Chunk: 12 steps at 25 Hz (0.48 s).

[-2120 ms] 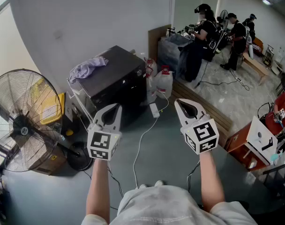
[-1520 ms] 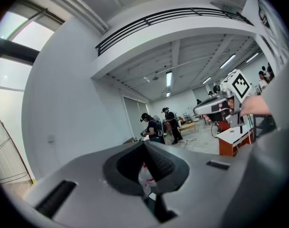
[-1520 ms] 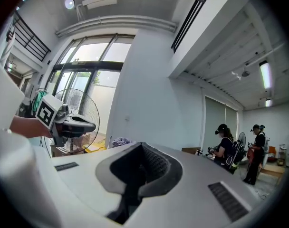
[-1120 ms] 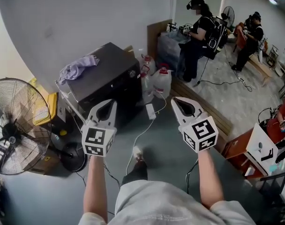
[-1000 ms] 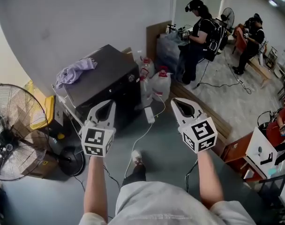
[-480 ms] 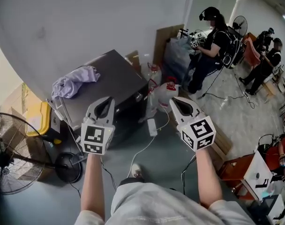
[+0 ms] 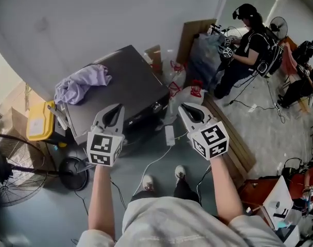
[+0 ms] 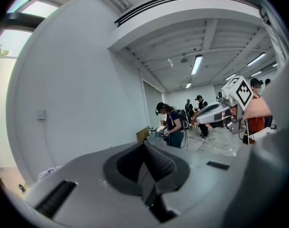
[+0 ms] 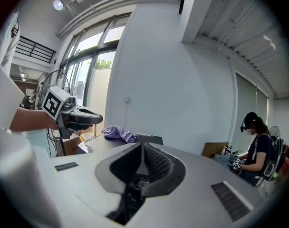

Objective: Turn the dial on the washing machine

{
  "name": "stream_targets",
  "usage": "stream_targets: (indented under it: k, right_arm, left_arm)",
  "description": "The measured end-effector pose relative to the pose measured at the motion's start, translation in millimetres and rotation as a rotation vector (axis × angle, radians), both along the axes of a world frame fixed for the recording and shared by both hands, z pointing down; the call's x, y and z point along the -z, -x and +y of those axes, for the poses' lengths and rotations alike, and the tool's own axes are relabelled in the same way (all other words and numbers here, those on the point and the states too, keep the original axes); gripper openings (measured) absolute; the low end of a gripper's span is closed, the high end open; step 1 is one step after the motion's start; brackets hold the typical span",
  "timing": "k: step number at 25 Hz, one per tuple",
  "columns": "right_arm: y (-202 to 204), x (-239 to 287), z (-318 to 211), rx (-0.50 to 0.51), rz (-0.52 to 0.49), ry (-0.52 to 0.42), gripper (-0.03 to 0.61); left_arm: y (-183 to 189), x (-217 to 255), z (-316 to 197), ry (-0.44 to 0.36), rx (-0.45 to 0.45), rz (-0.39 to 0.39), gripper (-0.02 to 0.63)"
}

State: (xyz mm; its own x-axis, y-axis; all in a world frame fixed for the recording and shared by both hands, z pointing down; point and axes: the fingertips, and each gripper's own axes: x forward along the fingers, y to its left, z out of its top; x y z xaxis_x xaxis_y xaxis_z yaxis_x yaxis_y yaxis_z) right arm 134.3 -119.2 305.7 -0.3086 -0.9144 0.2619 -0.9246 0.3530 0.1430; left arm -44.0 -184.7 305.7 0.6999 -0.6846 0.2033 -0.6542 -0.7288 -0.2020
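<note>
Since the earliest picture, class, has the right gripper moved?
Yes. In the head view the right gripper has come nearer the washing machine, closing most of the gap.

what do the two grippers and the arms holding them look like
The left gripper and right gripper are pale grey shells that taper to a point, with dark ribbed pads inside. Each carries a white cube printed with black square markers. The forearms are bare below a light grey short-sleeved shirt. No cables show on the grippers.

Pale wall [image 7: 94, 14], bluish-grey floor [image 7: 43, 217], standing fan [image 7: 10, 174].
</note>
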Motion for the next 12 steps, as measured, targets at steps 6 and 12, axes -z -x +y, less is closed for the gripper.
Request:
stream_targets:
  k: [6,12]
  right_arm:
    - [-9.9,-38.5,-40.1,0.098,-0.017,0.088,0.061]
    - [-11.0,-98.8,-73.9,0.164,-0.043,0.207,0.142]
  left_arm:
    - [-5.2,-24.2,-13.7,0.066,0.103,0.003,0.015]
    - [2.9,-53.8,-17.3,0.126,0.21,-0.018,0.015]
